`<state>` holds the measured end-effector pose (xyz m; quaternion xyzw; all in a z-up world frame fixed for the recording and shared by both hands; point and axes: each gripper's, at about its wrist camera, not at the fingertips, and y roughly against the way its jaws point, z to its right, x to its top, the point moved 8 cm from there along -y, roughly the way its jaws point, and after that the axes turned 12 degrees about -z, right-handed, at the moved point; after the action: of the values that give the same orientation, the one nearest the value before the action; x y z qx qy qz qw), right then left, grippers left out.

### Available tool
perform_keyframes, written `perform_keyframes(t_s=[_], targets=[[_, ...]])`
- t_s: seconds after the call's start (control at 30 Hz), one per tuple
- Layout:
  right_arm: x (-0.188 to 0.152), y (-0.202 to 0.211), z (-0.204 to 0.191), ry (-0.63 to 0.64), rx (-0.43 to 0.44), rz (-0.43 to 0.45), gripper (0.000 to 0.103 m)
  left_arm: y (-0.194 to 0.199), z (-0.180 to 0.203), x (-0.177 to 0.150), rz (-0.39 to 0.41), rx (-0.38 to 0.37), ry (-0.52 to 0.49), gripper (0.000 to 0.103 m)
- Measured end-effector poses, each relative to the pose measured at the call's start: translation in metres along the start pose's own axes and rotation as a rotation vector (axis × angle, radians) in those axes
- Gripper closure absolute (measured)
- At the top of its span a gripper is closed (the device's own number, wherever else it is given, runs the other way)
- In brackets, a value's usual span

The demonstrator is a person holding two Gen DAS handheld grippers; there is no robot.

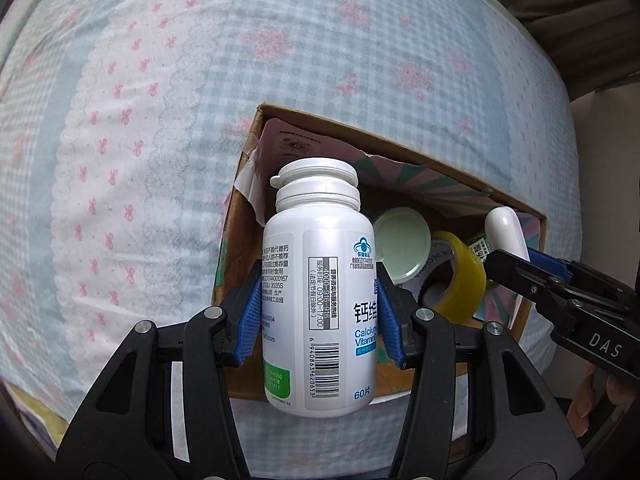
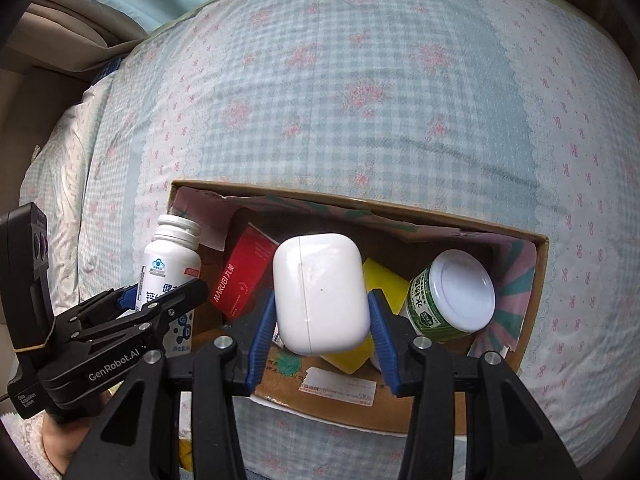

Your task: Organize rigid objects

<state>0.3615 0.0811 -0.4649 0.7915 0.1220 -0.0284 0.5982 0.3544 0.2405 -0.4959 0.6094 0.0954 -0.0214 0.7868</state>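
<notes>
Though gripped, bottle [image 1: 320,280] over box rim [image 1: 400,152].

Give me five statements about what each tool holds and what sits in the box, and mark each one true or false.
1. The left tool is shut on a white supplement bottle. True.
2. The right tool is open and holds nothing. False: it is shut on a white earbud case.
3. The cardboard box rests on a checked, flower-printed bedsheet. True.
4. A red Marubi carton lies outside the box on the sheet. False: it is inside the box, near its left end in the right wrist view.
5. A green-labelled jar with a white lid sits inside the box. True.
</notes>
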Motion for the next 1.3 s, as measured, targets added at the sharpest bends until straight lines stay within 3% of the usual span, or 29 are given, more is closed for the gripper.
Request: perform_keyframes(t_s=[0.13,0.37,0.47,0.53,0.6,0.73,0.97,1.3], targets=[[0.011,-0.018,0.009,-0.010,0.006,-0.069,0.061,-0.017,0.001,0.013,-0.067,0.013,0.013,0.056],[0.021,-0.032,0.020,-0.004,-0.010,-0.110,0.061,-0.024,0.002,0.025,-0.094,0.015,0.012,0.055],[0.026,-0.028,0.024,-0.031,0.035,-0.068,0.058,-0.021,0.012,0.023,-0.096,0.002,-0.027,0.029],[0.028,-0.023,0.029,-0.076,0.050,-0.049,0.030,-0.010,0.017,0.019,-0.059,0.025,-0.047,0.004],[0.029,-0.016,0.038,-0.105,0.030,-0.009,0.001,0.000,0.022,0.012,-0.034,0.017,-0.072,0.000],[0.016,-0.011,0.053,-0.140,-0.012,-0.021,0.000,0.012,0.018,-0.001,-0.008,0.028,-0.071,0.000],[-0.003,-0.002,0.050,-0.168,0.040,0.008,0.000,0.024,0.010,-0.024,0.007,0.026,-0.045,0.000],[-0.042,0.051,0.032,-0.138,0.019,0.103,0.000,0.079,0.025,-0.060,0.130,0.044,-0.095,0.000]])
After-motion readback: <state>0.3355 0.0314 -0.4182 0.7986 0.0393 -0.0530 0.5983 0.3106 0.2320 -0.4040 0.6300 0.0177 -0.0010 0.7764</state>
